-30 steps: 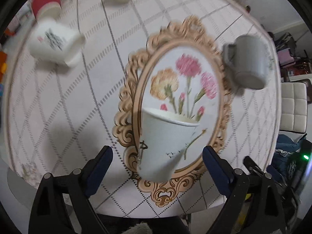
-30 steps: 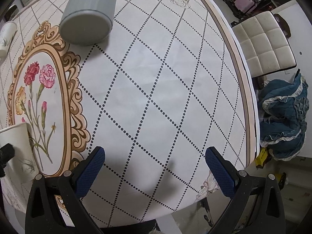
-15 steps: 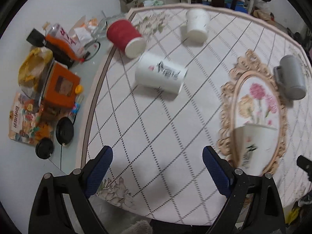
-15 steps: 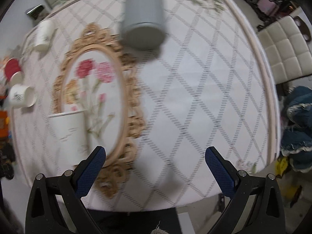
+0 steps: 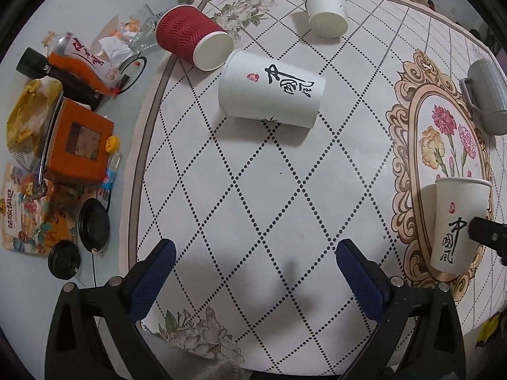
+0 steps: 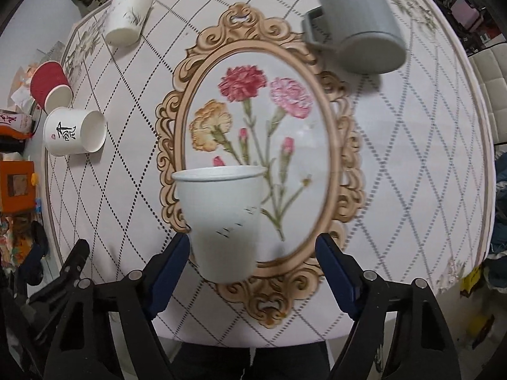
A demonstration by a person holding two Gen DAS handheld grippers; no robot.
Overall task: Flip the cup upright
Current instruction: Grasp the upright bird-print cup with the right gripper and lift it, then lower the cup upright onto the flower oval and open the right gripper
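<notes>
A white paper cup stands upright on the flower medallion, between my right gripper's open fingers, nearer the left finger; it also shows at the right of the left wrist view. My left gripper is open and empty over bare tablecloth. Several cups lie on their sides: a white cup with black calligraphy, a red ribbed cup, a plain white cup and a grey mug.
The round table's left edge borders a grey surface crowded with an orange box, snack bags, a dark bottle and black lids. A white padded chair stands past the right edge.
My left gripper has swung left, away from the upright cup, and now faces the lying cups. My right gripper has swung left so the upright cup sits between its fingers.
</notes>
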